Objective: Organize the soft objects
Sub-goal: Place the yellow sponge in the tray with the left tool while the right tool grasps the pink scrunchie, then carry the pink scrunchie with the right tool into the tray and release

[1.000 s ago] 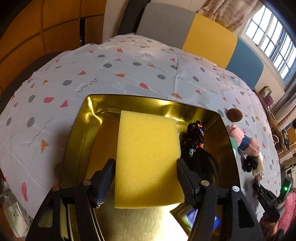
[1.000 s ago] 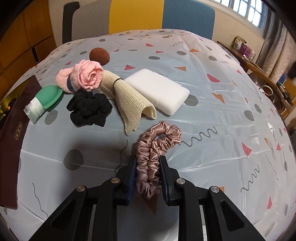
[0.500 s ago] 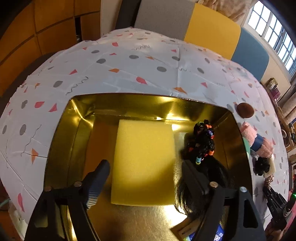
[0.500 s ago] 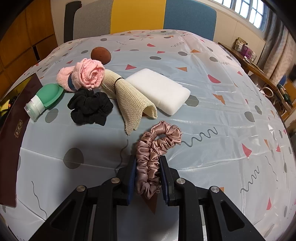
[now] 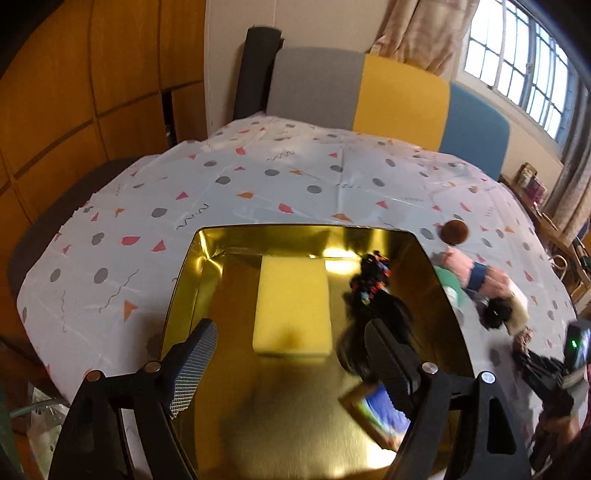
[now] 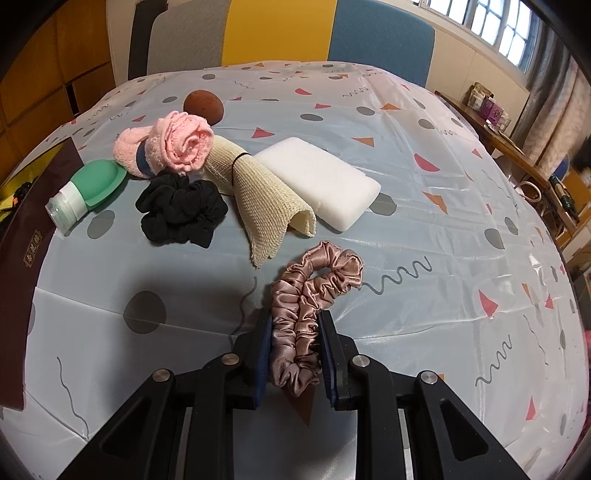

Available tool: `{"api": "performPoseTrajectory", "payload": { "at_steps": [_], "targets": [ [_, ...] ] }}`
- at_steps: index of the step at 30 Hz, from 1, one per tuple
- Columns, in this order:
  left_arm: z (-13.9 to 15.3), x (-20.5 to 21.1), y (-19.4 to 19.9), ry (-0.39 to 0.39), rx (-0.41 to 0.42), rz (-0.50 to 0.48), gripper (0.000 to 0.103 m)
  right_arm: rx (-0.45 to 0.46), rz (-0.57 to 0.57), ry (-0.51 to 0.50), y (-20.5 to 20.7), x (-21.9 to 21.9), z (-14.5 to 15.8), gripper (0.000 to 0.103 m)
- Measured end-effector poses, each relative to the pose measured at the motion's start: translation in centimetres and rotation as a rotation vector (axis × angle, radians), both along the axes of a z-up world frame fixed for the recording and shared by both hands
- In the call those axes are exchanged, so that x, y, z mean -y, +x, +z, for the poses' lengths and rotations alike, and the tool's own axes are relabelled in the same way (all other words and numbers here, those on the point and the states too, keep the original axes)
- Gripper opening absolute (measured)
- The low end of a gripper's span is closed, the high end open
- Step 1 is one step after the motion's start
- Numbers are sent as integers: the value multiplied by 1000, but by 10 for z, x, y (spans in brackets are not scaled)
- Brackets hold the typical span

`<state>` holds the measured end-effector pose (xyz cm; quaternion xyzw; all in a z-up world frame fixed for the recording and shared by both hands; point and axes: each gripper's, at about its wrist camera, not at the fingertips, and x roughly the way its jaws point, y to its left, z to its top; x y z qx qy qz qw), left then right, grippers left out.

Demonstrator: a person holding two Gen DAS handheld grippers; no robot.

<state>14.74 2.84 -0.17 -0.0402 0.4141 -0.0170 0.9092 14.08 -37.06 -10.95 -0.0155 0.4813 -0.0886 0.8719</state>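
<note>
Table (image 5: 303, 184) covered by a pale cloth printed with grey dots, red and orange triangles, squiggles. Behind its far edge, a chair back (image 5: 388, 99) in grey, yellow and blue panels, with a black upright (image 5: 255, 70) at its left. Orange-brown wood panelling (image 5: 92, 92) on the left wall, cream wall further right. Barred window (image 5: 517, 70) top right, daylight coming in, beige curtains (image 5: 417, 33) beside it. Wooden side shelf (image 6: 509, 140) at right with small boxes on it, too small to identify
</note>
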Motion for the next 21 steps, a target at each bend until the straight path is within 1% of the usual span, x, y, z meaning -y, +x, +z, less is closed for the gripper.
{"api": "performPoseTrajectory", "payload": {
  "at_steps": [2,6,8,13,16,21],
  "targets": [
    [4,2,-17,6,19,-9,84,3,0,-9,-1,-1,0,24],
    [3,4,-37,7,26,-19,84,3,-3,-18,-1,-2,0,24],
    [2,4,-44,1,20,-29,84,3,-6,-24,-2,-3,0,24],
    [1,4,-60,23,24,-34,84,-6,-13,-38,-3,-7,1,22],
    [0,2,-67,20,23,-30,84,-14,-14,-49,-6,-10,2,21],
    [0,-3,-73,14,18,-25,84,-29,-26,-7,-12,-9,6,21]
  ]
}}
